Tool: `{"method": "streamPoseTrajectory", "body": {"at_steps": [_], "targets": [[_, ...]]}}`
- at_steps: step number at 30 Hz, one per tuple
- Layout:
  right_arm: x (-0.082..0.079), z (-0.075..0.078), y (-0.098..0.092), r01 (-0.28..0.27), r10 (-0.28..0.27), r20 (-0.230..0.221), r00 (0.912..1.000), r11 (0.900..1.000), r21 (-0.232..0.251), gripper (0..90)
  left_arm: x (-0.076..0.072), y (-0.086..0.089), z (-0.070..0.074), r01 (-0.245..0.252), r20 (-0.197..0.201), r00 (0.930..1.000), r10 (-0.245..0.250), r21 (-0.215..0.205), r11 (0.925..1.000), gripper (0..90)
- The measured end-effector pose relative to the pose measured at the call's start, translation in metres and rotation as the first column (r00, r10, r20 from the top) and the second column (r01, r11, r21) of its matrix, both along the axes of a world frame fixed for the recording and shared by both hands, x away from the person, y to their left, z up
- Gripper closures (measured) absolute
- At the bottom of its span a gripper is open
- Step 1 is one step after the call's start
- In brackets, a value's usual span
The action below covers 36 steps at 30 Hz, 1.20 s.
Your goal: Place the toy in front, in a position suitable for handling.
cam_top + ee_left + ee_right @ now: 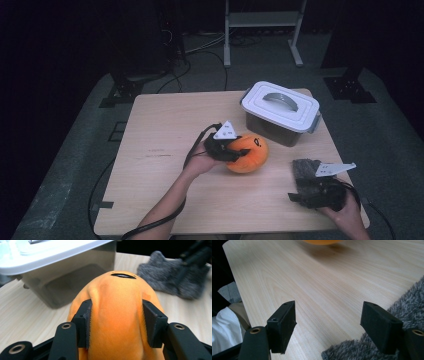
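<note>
**Orange plush clamped at mid-table**

Start with the wooden table (160, 150), pale grain, and at its far right the clear storage box (280, 112) with a white lid and grey handle, lid on. No writing readable on it from here.

Now the orange plush toy (247, 153), sitting near the middle of the table, just in front of that box. It's a rounded lump, its long axis running roughly from the person's left hand toward the box; the end with the small dark mark faces away from the gripper, toward the box. That mark is too small to read as lettering.

At the near right edge lies a grey fuzzy cloth (305, 170).

The left gripper (235, 150) has its jaws squeezed into the plush's flanks, pads denting the fabric on both sides. The right gripper (328, 326) hovers low over bare wood with jaws wide apart, gripping nothing, the cloth just beside one pad.
</note>
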State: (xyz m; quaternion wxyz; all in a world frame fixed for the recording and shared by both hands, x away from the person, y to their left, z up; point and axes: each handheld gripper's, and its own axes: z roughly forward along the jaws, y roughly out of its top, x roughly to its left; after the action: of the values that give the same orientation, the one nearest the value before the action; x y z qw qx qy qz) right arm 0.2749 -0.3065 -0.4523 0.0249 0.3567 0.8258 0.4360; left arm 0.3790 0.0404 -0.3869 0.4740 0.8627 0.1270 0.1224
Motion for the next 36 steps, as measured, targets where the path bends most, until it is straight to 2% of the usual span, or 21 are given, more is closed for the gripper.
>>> {"method": "streamPoseTrajectory", "body": {"at_steps": [1, 6, 10, 15, 17, 19, 21, 24, 27, 29, 32, 36], "targets": [[0.0, 0.0, 0.0, 0.0, 0.0, 0.0, 1.0, 1.0, 0.0, 27.1, 0.0, 0.0, 0.0, 0.0, 0.0, 1.0, 0.0, 0.0, 1.0, 48.8], [0.0, 0.0, 0.001, 0.008, -0.008, -0.003, 1.0, 1.0, -0.007, 27.1, -0.025, 0.03, 0.006, 0.03, 0.007, 0.9995, -0.031, 0.034, 0.999, 48.4], [0.0, -0.001, 0.0, 0.014, -0.014, -0.005, 0.9999, 1.0, -0.006, 27.1, -0.045, 0.047, -0.001, 0.052, 0.003, 0.9986, -0.052, 0.04, 0.9978, 48.4], [0.001, 0.0, 0.0, 0.02, -0.021, -0.004, 0.9998, 1.0, -0.008, 27.2, -0.062, 0.064, -0.024, 0.056, -0.036, 0.9978, -0.056, 0.015, 0.9983, 48.4], [0.001, 0.0, 0.0, 0.024, -0.024, -0.007, 0.9997, 1.0, -0.008, 27.2, -0.065, 0.069, -0.033, 0.055, -0.04, 0.9976, -0.056, -0.016, 0.9983, 48.5], [0.002, -0.001, 0.001, 0.027, -0.027, -0.009, 0.9996, 1.0, -0.009, 27.1, -0.066, 0.073, -0.036, 0.043, -0.047, 0.9978, -0.046, -0.063, 0.9971, 48.4], [0.002, -0.001, 0.001, 0.028, -0.028, -0.009, 0.9996, 1.0, -0.011, 27.1, -0.067, 0.073, -0.036, 0.05, -0.045, 0.9976, -0.053, -0.059, 0.997, 47.9], [0.002, 0.0, 0.001, 0.037, -0.037, -0.002, 0.9993, 0.999, -0.009, 27.1, -0.072, 0.07, -0.038, 0.04, -0.02, 0.999, -0.041, -0.04, 0.9984, 42.3], [0.002, 0.002, -0.003, 0.058, -0.058, 0.012, 0.9982, 0.998, -0.002, 27.2, -0.076, 0.068, -0.037, 0.028, 0.006, 0.9996, -0.028, -0.017, 0.9995, 31.7], [0.003, 0.005, -0.007, 0.077, -0.077, 0.024, 0.9967, 0.997, -0.006, 27.2, -0.077, 0.069, -0.034, 0.02, 0.009, 0.9998, -0.02, -0.021, 0.9996, 25.1], [0.005, 0.008, -0.015, 0.115, -0.114, 0.038, 0.9927, 0.993, -0.014, 28.3, -0.079, 0.074, -0.027, 0.021, -0.014, 0.9997, -0.021, -0.065, 0.9977, 16.7], [0.009, 0.01, -0.022, 0.15, -0.149, 0.036, 0.9882, 0.989, -0.018, 29.0, -0.083, 0.079, -0.022, 0.012, 0.01, 0.9999, -0.012, -0.063, 0.9979, 11.6]]}}
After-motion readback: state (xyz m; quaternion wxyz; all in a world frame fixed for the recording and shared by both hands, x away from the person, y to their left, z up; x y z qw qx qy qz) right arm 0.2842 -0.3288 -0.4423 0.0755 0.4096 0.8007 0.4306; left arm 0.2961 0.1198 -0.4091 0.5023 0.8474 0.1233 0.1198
